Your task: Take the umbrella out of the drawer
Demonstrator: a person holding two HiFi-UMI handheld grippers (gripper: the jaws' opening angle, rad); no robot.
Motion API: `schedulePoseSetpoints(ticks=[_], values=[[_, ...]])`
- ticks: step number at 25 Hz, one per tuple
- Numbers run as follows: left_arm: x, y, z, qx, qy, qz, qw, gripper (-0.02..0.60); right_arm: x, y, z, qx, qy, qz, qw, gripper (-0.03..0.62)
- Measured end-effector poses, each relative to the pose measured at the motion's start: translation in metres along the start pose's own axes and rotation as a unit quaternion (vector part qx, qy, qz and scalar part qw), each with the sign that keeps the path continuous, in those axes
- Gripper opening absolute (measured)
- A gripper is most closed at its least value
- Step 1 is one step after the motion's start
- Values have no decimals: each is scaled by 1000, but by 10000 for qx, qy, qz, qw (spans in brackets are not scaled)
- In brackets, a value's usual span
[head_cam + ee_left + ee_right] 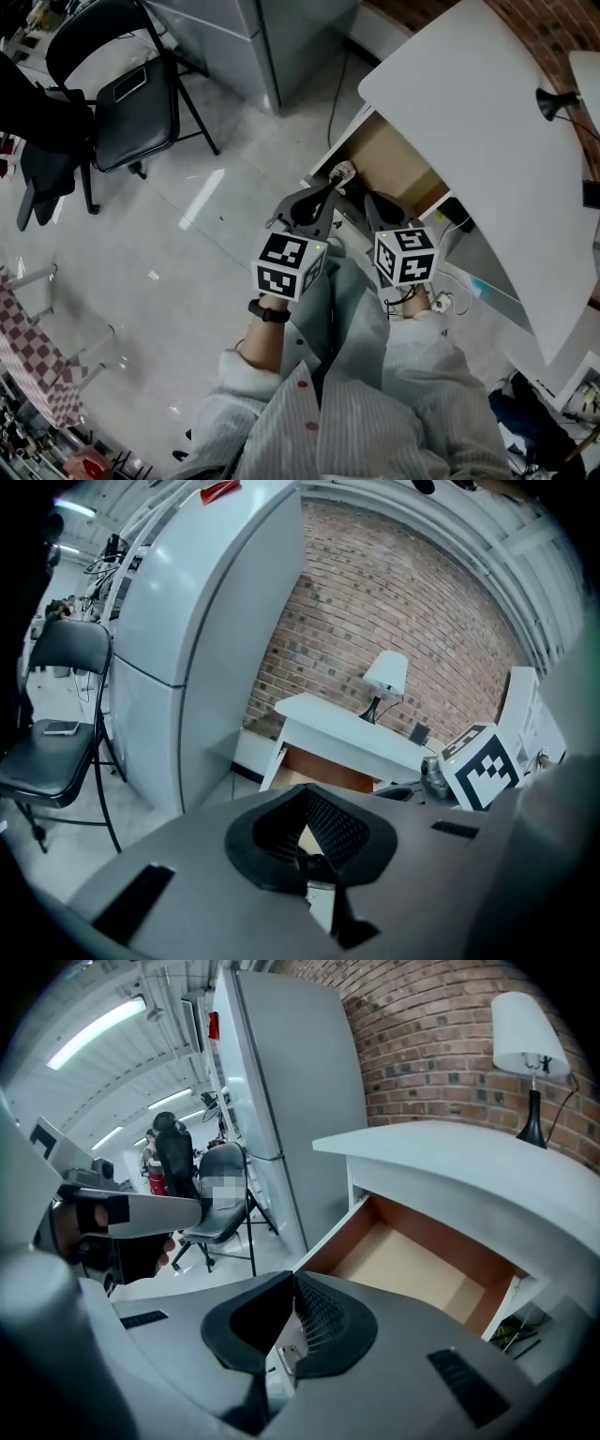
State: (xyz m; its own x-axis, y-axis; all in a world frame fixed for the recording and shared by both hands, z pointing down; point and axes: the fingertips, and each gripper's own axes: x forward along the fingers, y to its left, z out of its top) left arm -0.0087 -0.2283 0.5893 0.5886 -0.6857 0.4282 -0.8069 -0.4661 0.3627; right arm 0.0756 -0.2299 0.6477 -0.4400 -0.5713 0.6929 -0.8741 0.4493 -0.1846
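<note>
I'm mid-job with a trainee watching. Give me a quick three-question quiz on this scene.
1. True or false: the drawer under the white desk is closed.
2. What stands on that desk? A) a lamp B) a kettle C) a vase
3. Fill in: the right gripper has its jaws ____.
Key: 1 false, it stands pulled open; 2 A; 3 shut, with nothing between them.

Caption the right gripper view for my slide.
Shut right gripper facing the open drawer of a white desk with lamp.
</note>
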Motion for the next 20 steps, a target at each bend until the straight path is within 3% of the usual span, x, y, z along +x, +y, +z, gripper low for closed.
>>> schedulePoseSetpoints(ticks=[10, 20], values=[[33, 8, -63, 12, 513, -144, 9986, 9, 51, -23, -53, -151, 354, 77, 9992, 37], [58, 11, -91, -44, 810, -218, 9965, 9, 77, -46, -92, -167, 843, 262, 9960, 46]])
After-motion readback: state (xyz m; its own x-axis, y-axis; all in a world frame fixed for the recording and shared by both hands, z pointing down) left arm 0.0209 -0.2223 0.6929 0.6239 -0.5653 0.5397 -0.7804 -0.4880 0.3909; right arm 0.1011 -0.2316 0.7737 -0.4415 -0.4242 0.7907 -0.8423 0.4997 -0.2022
